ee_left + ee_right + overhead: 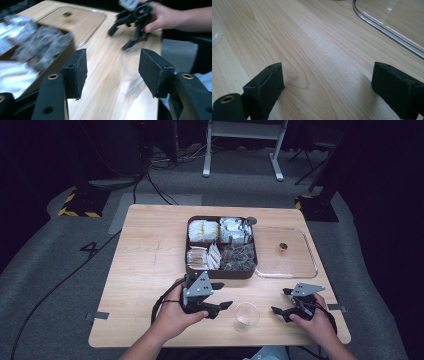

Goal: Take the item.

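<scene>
We see the left tool point(220, 301) near the front edge of the tabletop point(150, 265), held in the left hand point(175, 317). Its jaws stand apart with nothing between the pads. In the left gripper view the picture is smeared, so fine detail is lost.

The clear plastic cup point(246, 316) stands upright on the tabletop, just to the right of the left tool's jaw tips and apart from them. In the left gripper view the cup point(132, 72) shows ahead of the jaws, toward the right-hand pad, with no contact that we can make out. It lies between the two tools.

The right tool point(281, 302) sits lower right, held in the right hand point(315, 322), jaws spread wide over bare wood and gripping nothing. It is near the cup but not touching it.

Behind the tools, at mid-tabletop, sits a dark four-compartment box point(221, 272) filled with packets: yellowish ones rear left, silvery ones rear right, pale ones front left, dark clear-wrapped ones front right. Touching its right side lies a clear tray-like lid point(310, 265) carrying a small brown knob point(283, 247).
</scene>
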A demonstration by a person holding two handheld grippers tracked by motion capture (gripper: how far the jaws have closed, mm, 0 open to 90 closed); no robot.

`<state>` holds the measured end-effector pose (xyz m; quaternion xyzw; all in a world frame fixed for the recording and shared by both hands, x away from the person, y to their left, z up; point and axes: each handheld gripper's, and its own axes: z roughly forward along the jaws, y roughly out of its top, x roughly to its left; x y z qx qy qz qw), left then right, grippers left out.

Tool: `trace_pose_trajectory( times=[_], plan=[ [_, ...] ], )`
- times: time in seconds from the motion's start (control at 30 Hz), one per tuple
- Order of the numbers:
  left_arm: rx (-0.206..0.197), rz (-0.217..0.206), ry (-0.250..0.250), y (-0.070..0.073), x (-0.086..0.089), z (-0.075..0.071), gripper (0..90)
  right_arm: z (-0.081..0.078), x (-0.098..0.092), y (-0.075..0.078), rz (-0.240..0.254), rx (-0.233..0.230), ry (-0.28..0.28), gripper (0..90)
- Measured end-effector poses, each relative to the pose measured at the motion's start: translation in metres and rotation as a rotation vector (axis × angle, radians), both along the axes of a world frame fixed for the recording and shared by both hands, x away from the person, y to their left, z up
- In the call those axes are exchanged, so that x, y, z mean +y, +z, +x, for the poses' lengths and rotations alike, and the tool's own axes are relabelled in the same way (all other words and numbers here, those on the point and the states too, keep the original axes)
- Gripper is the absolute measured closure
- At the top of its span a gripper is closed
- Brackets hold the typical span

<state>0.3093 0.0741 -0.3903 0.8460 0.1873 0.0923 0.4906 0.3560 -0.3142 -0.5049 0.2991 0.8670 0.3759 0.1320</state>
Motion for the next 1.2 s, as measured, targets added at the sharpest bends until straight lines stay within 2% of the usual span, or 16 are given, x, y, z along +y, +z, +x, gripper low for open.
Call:
trace_pose_trajectory(
  times=[0.03, 0.07, 0.1, 0.13, 0.2, 0.23, 0.27, 0.43, 0.5, 0.63, 0.77, 1.0, 1.13, 1.2],
  plan=[
    [0.0, 0.0, 0.0, 0.0, 0.0, 0.0, 39.5, 0.0, 0.0, 0.0, 0.0, 0.0, 0.0, 10.8],
    [-0.005, 0.018, 0.045, 0.0, 0.006, -0.001, 37.7, 0.0, 0.0, 0.0, 0.0, 0.0, 0.001, 10.8],
    [-0.005, 0.018, 0.045, 0.0, 0.006, -0.001, 36.8, 0.0, 0.0, 0.0, 0.0, 0.0, 0.001, 10.8],
    [-0.006, 0.033, 0.069, 0.0, 0.011, -0.002, 36.8, 0.0, 0.0, 0.0, 0.0, 0.0, 0.0, 10.8],
    [-0.003, 0.039, 0.092, -0.001, 0.02, -0.002, 36.1, 0.0, 0.0, 0.0, 0.0, 0.0, 0.001, 10.8],
    [-0.003, 0.042, 0.119, -0.002, 0.029, -0.002, 35.0, 0.0, 0.0, 0.0, 0.0, 0.0, 0.001, 10.8],
    [-0.003, 0.042, 0.119, -0.002, 0.029, -0.002, 34.7, 0.0, 0.0, 0.0, 0.001, 0.0, 0.001, 10.8],
    [-0.002, 0.061, 0.177, -0.01, 0.054, -0.003, 33.1, 0.0, 0.0, 0.0, 0.0, 0.0, 0.001, 10.8],
    [-0.009, 0.048, 0.207, -0.014, 0.065, -0.002, 32.9, 0.0, 0.0, 0.0, 0.0, 0.0, 0.001, 10.8],
    [-0.003, 0.06, 0.241, -0.021, 0.078, -0.001, 32.6, 0.0, 0.0, 0.0, 0.0, -0.001, 0.001, 10.8],
    [0.03, 0.095, 0.279, -0.038, 0.094, -0.001, 31.9, 0.0, 0.0, 0.0, 0.0, -0.001, 0.001, 10.8],
    [0.07, 0.113, 0.338, -0.055, 0.111, -0.001, 30.7, 0.0, 0.0, 0.0, 0.0, -0.001, 0.001, 10.8],
    [0.121, 0.12, 0.364, -0.07, 0.122, -0.004, 30.2, 0.0, 0.0, 0.0, 0.0, -0.001, 0.001, 10.8],
    [0.134, 0.148, 0.383, -0.078, 0.127, -0.004, 29.8, 0.0, 0.0, 0.0, 0.0, -0.001, 0.001, 10.8]
  ],
)
